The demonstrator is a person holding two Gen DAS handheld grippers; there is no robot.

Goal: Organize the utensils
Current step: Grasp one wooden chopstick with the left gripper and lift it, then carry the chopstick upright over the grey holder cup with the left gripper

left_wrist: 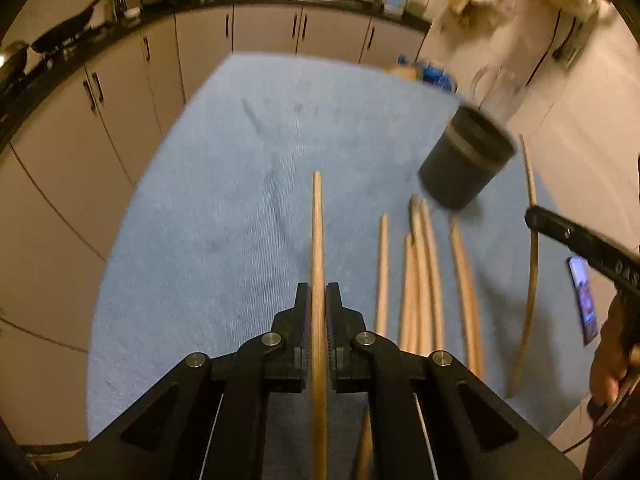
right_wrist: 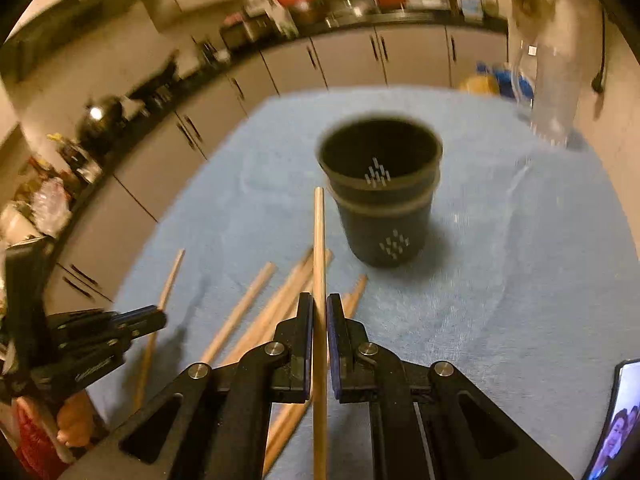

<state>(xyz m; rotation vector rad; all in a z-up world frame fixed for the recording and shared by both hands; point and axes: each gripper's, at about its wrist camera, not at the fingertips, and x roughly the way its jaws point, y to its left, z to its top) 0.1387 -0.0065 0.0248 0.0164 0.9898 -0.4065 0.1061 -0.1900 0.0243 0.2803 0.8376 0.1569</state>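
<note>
My left gripper is shut on a wooden chopstick that points forward above the blue cloth. My right gripper is shut on another wooden chopstick, its tip close to the rim of the black utensil cup. The cup stands upright on the cloth and also shows in the left wrist view at the right. Several loose chopsticks lie on the cloth beside the cup, also seen in the right wrist view. The left gripper shows in the right wrist view, the right gripper in the left wrist view.
A phone with a lit screen lies at the cloth's right edge. A clear glass jug stands at the far right of the table. Grey cabinets and a cluttered dark counter run behind and to the left.
</note>
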